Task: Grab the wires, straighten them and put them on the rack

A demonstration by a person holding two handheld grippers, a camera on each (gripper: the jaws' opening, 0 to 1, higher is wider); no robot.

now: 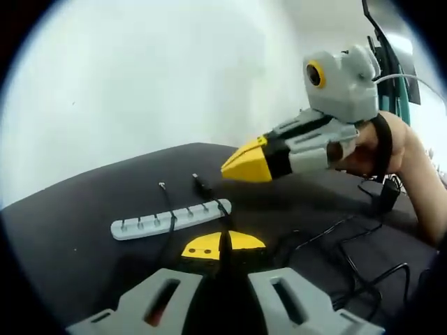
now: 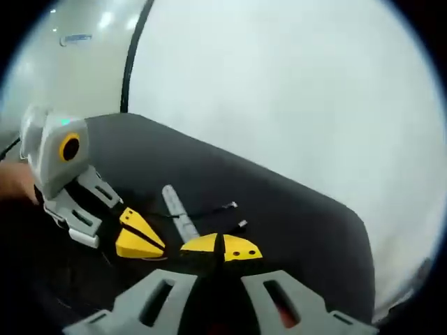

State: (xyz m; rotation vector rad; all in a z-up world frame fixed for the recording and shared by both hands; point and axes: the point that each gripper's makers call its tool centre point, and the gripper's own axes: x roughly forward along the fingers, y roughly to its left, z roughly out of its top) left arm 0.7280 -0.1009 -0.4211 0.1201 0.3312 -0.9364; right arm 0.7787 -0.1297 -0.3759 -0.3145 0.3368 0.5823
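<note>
Left gripper (image 1: 223,246) jaws closed on black wire (image 1: 225,222); grey rack (image 1: 170,219) on dark worktop (image 1: 70,223); right gripper (image 1: 246,165) above.

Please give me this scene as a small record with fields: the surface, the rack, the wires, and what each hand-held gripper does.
surface: dark table
rack: grey slotted rack lying flat on the table
wires on rack: two black wires lie across its slots
loose wires: black tangle beside the rack
left hand-held gripper: yellow tips shut on a black wire
right hand-held gripper: yellow tips together, nothing visibly held
</note>
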